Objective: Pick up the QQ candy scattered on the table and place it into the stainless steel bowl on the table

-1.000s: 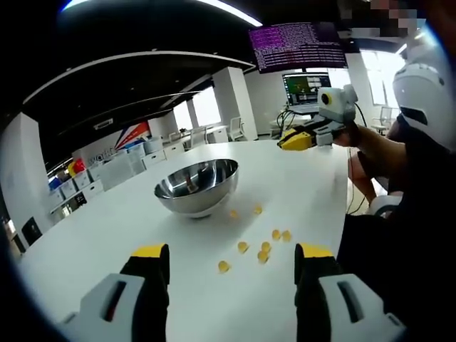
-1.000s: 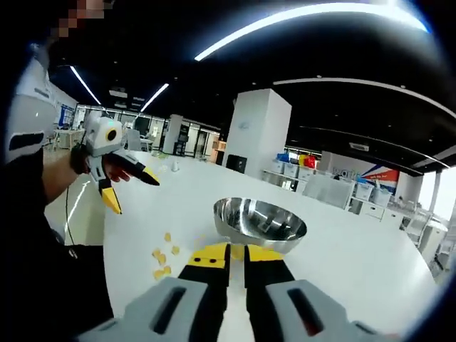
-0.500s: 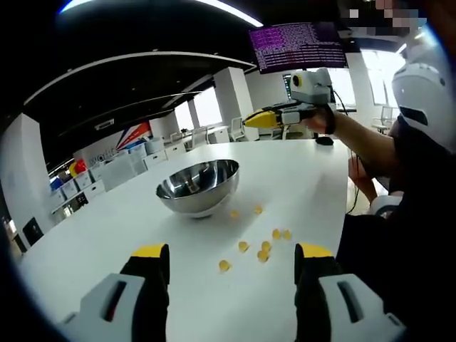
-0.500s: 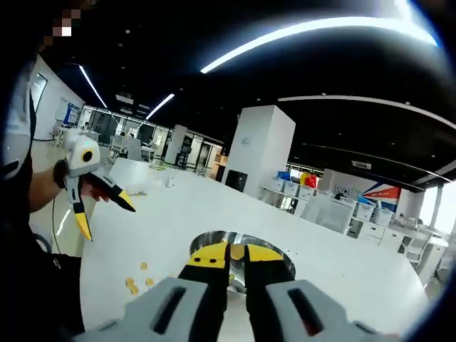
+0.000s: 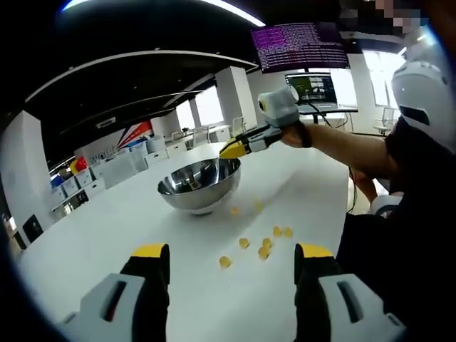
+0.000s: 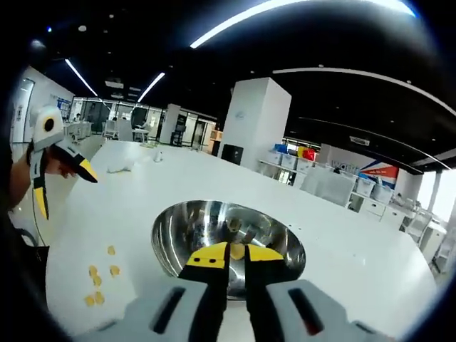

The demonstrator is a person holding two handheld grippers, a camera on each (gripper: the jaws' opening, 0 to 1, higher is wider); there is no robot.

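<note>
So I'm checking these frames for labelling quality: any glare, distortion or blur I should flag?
Left gripper view: fisheye bends the ceiling lines, the windows behind blow out, the stainless steel bowl mirrors the room. Right gripper view: curved ceiling light strips flare, the bowl's inside shows bright reflections, and the candies look small and soft.

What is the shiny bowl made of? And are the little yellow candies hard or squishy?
The bowl looks like polished metal, likely stainless steel: its sides mirror the room like a curved mirror. The candies look like soft gummy: small, yellow and slightly see-through with a glossy skin, though the pictures cannot prove they are squishy.
</note>
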